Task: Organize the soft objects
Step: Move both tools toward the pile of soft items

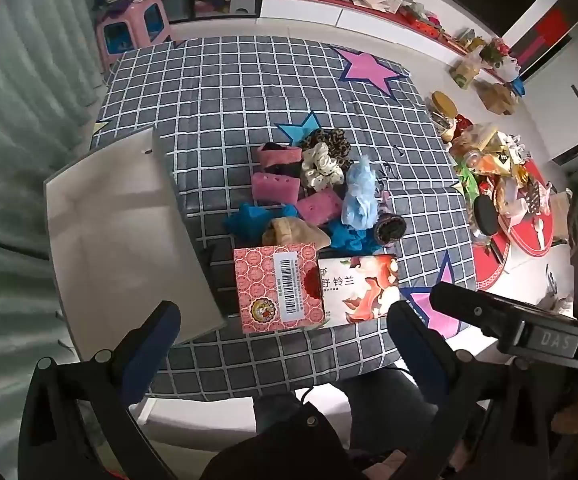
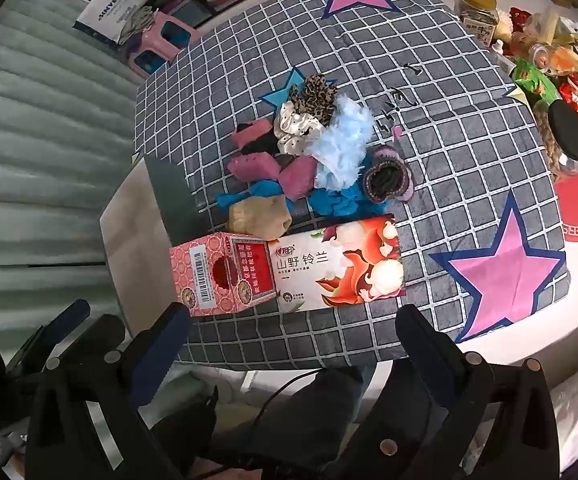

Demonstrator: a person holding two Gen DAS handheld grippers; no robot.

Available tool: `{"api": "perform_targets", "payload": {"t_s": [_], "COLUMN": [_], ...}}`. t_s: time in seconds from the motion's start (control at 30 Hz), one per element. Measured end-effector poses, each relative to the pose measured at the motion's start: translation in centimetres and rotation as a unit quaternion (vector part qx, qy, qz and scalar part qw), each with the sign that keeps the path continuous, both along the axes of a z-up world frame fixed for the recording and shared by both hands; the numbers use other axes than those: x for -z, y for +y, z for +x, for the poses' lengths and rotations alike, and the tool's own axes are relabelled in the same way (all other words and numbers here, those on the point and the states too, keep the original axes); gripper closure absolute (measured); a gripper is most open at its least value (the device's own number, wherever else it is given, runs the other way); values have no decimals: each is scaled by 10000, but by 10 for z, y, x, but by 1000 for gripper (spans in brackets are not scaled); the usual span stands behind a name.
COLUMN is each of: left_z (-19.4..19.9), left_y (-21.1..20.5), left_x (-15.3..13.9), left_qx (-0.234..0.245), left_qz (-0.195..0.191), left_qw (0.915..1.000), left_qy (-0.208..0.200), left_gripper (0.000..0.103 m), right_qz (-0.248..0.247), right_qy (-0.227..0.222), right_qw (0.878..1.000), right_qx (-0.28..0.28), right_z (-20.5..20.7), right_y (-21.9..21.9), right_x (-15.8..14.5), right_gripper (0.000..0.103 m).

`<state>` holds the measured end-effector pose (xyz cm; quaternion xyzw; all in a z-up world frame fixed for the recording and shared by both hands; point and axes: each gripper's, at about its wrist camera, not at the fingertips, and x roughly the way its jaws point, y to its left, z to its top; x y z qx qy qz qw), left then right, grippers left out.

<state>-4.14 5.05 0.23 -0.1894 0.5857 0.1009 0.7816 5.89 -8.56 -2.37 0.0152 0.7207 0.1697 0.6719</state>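
A pile of soft things lies on the checked cloth: pink sponges, a leopard scrunchie, a white dotted scrunchie, a light blue fluffy piece, blue cloths, a beige sock and a dark purple scrunchie. My left gripper is open and empty above the table's near edge. My right gripper is open and empty, also at the near edge; its body shows in the left wrist view.
A pink patterned box and a red-and-white tissue pack lie in front of the pile. An open white box stands at the left. Jars and snacks crowd the right side.
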Motion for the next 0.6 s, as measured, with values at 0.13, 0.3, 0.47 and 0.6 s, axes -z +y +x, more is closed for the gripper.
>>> {"api": "perform_targets", "payload": {"t_s": [0.13, 0.3, 0.47, 0.6], "left_z": [2, 2, 5, 9], "left_y": [11, 21, 28, 31], "left_x": [2, 6, 14, 21], "left_qx": [-40, -117, -125, -43], "left_qz": [-113, -250, -342, -302], "left_qw": [9999, 9996, 9992, 9991], "left_qy": [21, 76, 178, 284], "left_gripper": [0, 0, 0, 0], "right_qz": [-40, -89, -132, -193], "right_qy": [6, 52, 119, 143], "right_qw": [10000, 9999, 9998, 9997], "right_qx": [24, -5, -16, 10], "right_z": [-1, 2, -2, 0], "right_y": [2, 7, 2, -3], "right_x": [0, 7, 7, 10], "right_gripper": [0, 0, 0, 0]}}
